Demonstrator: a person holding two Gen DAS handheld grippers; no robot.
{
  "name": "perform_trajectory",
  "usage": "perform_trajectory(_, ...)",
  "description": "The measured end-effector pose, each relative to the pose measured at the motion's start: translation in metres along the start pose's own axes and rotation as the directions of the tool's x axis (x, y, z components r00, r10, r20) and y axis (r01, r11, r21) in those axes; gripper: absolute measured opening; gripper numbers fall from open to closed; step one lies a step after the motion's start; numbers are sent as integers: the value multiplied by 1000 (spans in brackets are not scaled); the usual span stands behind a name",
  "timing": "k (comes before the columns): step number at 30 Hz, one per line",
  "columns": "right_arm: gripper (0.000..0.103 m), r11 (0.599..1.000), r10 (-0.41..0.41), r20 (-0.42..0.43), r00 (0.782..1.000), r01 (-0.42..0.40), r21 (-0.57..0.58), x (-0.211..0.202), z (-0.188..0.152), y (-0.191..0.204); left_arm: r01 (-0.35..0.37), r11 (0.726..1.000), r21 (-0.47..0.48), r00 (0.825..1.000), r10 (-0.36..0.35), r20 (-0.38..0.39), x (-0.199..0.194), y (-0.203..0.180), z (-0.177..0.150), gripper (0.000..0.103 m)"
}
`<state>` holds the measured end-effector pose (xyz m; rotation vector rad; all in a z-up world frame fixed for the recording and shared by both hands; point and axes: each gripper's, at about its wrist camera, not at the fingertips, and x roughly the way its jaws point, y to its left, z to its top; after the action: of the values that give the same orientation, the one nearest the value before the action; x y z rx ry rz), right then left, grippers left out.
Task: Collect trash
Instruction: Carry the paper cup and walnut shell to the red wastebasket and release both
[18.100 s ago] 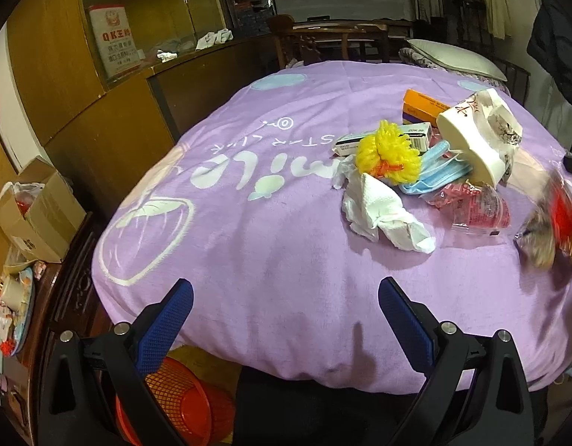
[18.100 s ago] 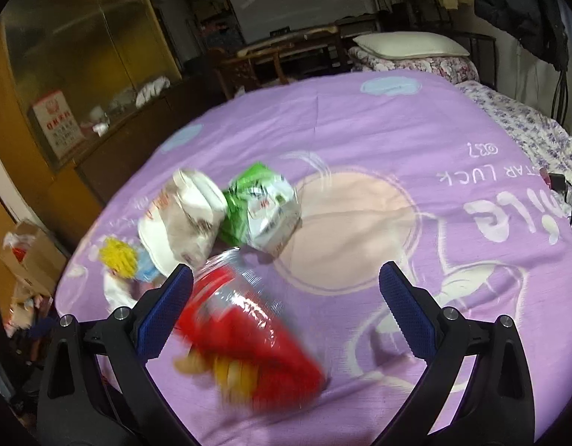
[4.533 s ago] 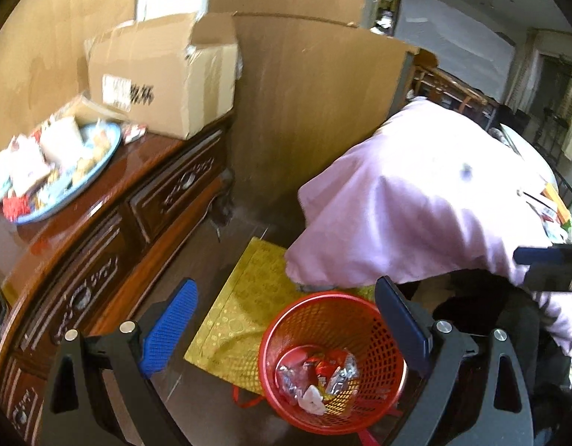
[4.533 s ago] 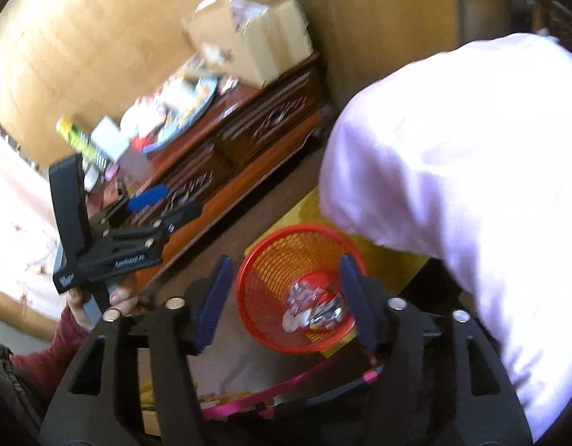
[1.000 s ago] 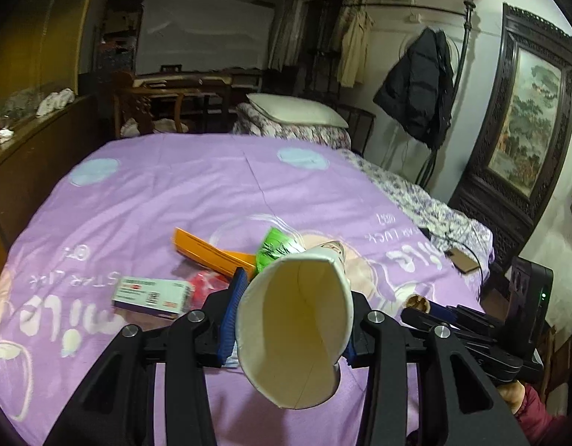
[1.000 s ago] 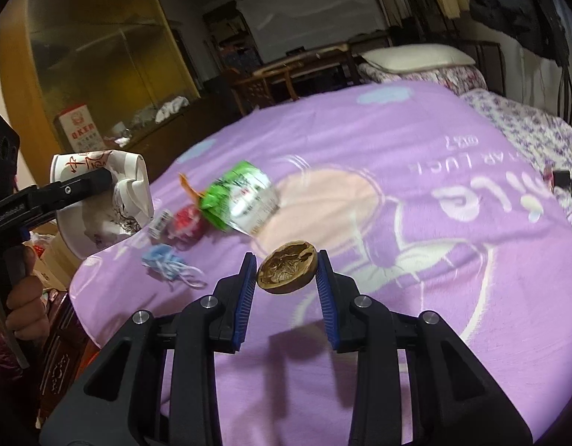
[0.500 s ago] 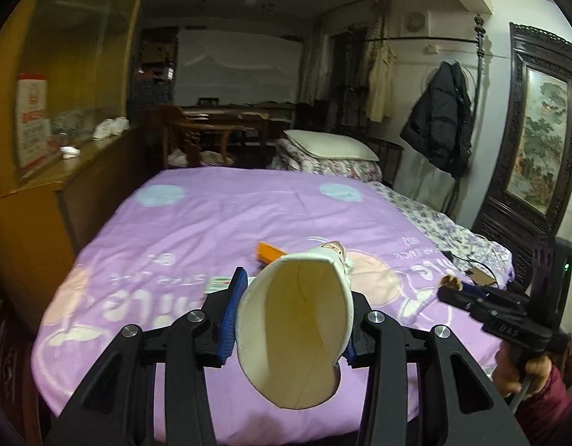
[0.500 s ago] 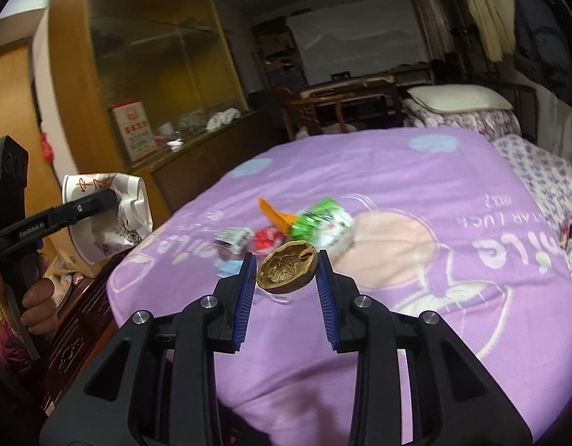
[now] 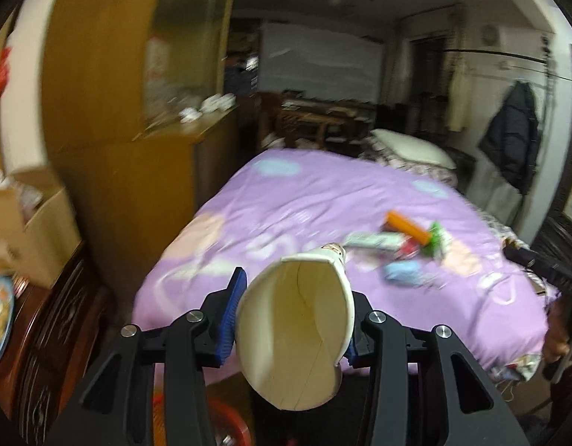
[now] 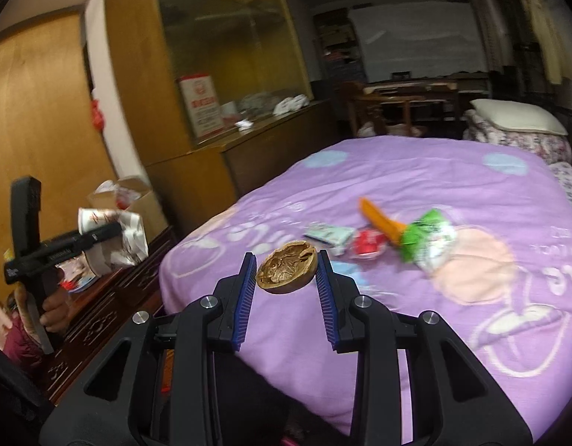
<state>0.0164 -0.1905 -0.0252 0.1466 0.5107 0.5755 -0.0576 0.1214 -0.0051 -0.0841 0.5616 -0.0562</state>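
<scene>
Between the left tool's (image 9: 291,325) pads, at 6 o'clock of its view: crushed paper cup (image 9: 295,329), clamped, long axis along the tool, open mouth facing the camera. Right tool (image 10: 286,273): pinches a brown half nutshell (image 10: 287,273), hollow side up. Change: both have swung off the purple bed (image 10: 416,186) since a second ago; red basket (image 9: 226,422) rim now shows at 7 o'clock, so the drop looks near.

Paper cup (image 9: 299,329): cream inside, squashed, mouth toward camera, clamped in left tongs (image 9: 291,314). Brown nutshell half (image 10: 287,267): hollow upward, clamped in right tongs (image 10: 286,278). On bed (image 10: 453,171): orange box (image 10: 379,219), green packet (image 10: 429,239), red wrapper (image 10: 368,243), small carton (image 10: 328,234).
</scene>
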Motion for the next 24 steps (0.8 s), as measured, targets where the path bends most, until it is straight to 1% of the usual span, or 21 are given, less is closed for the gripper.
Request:
perform_trajectory(3,34,999,42,-44,998,-43,-29,21,-1,24,-38,998,-44,998,35,-54,3,31,-20,45)
perform_trajectory(4,34,998,50,-55,997,-52,-35,26,-2,30,-56,997,-58,995,51,-85,5,44,-29,45)
perform_trajectory(6,34,996,76,-85,993,-80,-49,39,-3,46,-85,994,-63,990,78,-118,10,57,-41,45)
perform_trajectory(8,34,992,107,-120,987,-114,-60,54,-5,64,-121,991,-64,981,110,-158,13,74,-55,46)
perform_trajectory(9,34,989,122,-141,982,-132,-67,63,-7,73,-131,989,-70,978,118,-172,14,81,-62,51)
perform_trajectory(10,34,987,131,-156,979,-143,-71,69,-8,80,-143,986,-80,975,126,-184,14,89,-68,63)
perform_trajectory(11,34,984,144,-181,973,-160,-79,77,-10,90,-156,984,-89,972,137,-192,15,95,-74,70)
perform_trajectory(12,34,980,158,-206,966,-179,-89,86,-13,101,-173,980,-99,969,151,-197,15,102,-79,81)
perform_trajectory(13,34,977,164,-221,961,-189,-95,91,-15,107,-194,975,-111,965,169,-200,13,111,-84,87)
perform_trajectory(14,34,973,175,-244,954,-206,-106,100,-18,119,-214,969,-122,961,186,-204,12,120,-88,91)
perform_trajectory(15,34,969,183,-261,948,-219,-115,106,-21,128,-231,963,-136,958,201,-206,10,126,-91,96)
perform_trajectory(16,34,964,192,-281,940,-234,-124,112,-23,137,-252,954,-162,954,217,-209,7,138,-95,97)
perform_trajectory(18,34,954,211,-321,923,-267,-140,125,-29,156,-266,945,-190,950,224,-215,5,152,-100,97)
perform_trajectory(20,34,942,228,-363,903,-299,-152,140,-37,175,-296,929,-221,944,250,-216,2,168,-104,97)
perform_trajectory(24,34,922,248,-442,862,-350,-167,165,-53,205,-346,906,-246,931,297,-214,-2,189,-113,97)
